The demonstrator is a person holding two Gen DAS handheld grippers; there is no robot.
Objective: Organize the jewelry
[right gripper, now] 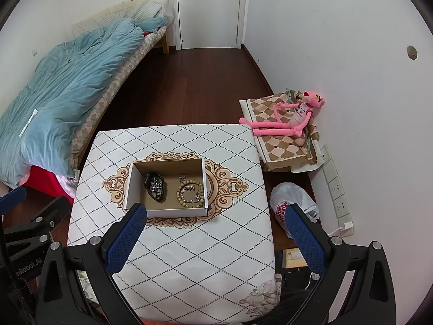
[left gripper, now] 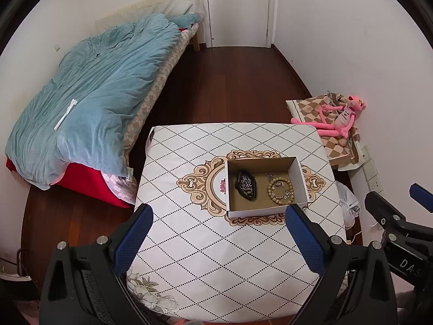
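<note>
On desk centre: box (left gripper: 266,187) holds the jewelry, beads (left gripper: 280,191) right, chain (left gripper: 245,185) left. Both grippers, left (left gripper: 219,239) and right (right gripper: 213,239), hang back, jaws wide open, empty; task looks finished.

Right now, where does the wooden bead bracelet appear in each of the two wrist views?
Left wrist view: the wooden bead bracelet lies right of centre, in the right half of the open cardboard box.
Right wrist view: the wooden bead bracelet lies left of centre, again in the right half of the box.
Shared landmark: the pink plush toy by the wall, beyond the table's far right corner.
</note>
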